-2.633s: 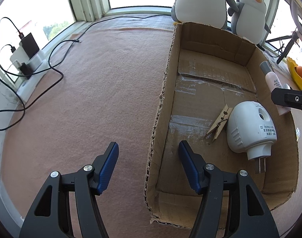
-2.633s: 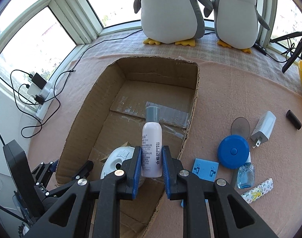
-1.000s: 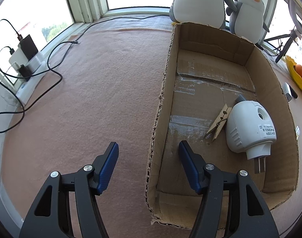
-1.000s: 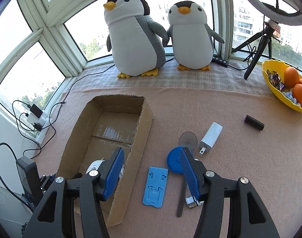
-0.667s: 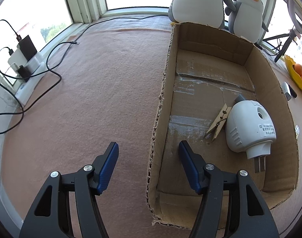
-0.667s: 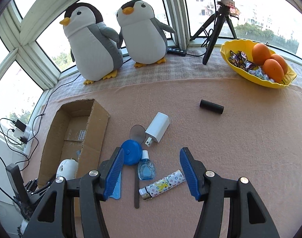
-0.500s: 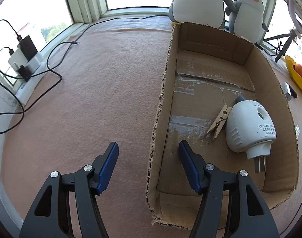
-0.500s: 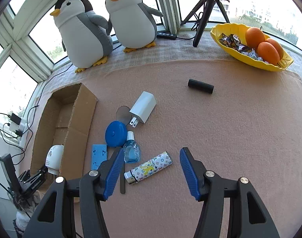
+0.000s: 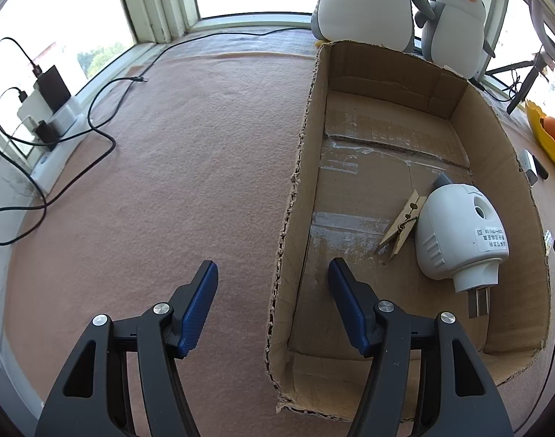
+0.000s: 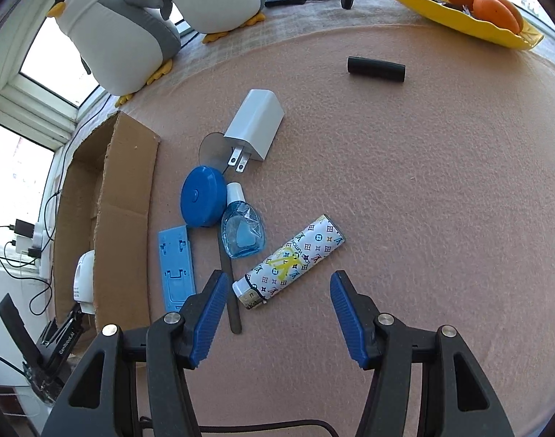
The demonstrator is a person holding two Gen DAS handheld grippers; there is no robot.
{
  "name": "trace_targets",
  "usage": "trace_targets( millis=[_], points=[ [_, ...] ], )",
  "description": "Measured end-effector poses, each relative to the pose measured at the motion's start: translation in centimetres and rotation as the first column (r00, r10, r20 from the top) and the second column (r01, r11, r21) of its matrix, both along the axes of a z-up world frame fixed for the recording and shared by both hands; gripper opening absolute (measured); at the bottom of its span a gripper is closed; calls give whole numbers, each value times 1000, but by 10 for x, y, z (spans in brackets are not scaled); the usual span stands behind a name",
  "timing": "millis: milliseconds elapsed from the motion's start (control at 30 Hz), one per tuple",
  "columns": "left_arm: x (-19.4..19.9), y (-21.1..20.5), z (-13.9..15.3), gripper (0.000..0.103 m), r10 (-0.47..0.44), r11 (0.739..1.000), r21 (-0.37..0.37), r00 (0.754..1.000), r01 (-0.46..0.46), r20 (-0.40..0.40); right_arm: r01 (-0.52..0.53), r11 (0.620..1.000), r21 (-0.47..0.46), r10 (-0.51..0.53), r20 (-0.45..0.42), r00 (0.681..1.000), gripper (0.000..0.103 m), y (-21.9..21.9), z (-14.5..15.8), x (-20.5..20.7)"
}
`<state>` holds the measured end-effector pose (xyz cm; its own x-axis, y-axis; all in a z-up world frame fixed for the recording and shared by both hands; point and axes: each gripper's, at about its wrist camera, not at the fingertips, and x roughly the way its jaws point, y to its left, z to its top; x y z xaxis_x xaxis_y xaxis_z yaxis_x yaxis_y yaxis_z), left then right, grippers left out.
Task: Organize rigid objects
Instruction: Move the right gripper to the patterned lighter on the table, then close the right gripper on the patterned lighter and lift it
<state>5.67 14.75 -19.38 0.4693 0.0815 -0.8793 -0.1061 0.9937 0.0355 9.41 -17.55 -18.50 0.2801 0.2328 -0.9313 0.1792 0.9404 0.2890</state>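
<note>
My left gripper (image 9: 273,291) is open and empty, its fingers astride the left wall of the cardboard box (image 9: 295,196). Inside lie a white plug-in device (image 9: 459,236), a wooden clothespin (image 9: 403,225) and a bottle's grey cap (image 9: 443,181) behind the device. My right gripper (image 10: 277,302) is open and empty just above a patterned lighter (image 10: 290,260). Near it lie a blue liquid bottle (image 10: 242,233), a blue round case (image 10: 202,196), a blue phone stand (image 10: 177,266), a white charger (image 10: 255,125), a nail file (image 10: 228,287) and a black cylinder (image 10: 375,69).
Two plush penguins (image 10: 121,36) stand at the back by the window. A yellow bowl with oranges (image 10: 459,0) sits at the far right. A power strip with cables (image 9: 48,116) lies at the left edge. The cardboard box (image 10: 128,218) stands left of the loose items.
My right gripper let go of the white bottle in the box, opened, then swung right and down toward the loose items, ending over the lighter. The left gripper has not moved.
</note>
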Motion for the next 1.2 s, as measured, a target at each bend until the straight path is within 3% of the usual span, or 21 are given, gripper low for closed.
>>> trace_targets(
  millis=[300,633,933,1200],
  points=[
    [0,3,-1,64,2,1000,-13,1000,-2,0,39,995,-93,-42,-27,999,54,7,-13,8],
    [0,4,-1,64,3,1000,-22,1000,-3,2,-85,965,-248,83,-17,996,54,24,-15,6],
    [0,5,-1,64,4,1000,-24,1000,-4,2,-115,968,-224,111,-30,993,32,3,-19,-2],
    [0,3,-1,64,2,1000,-18,1000,-2,2,-96,967,-234,92,-26,995,30,-12,-25,5]
  ],
)
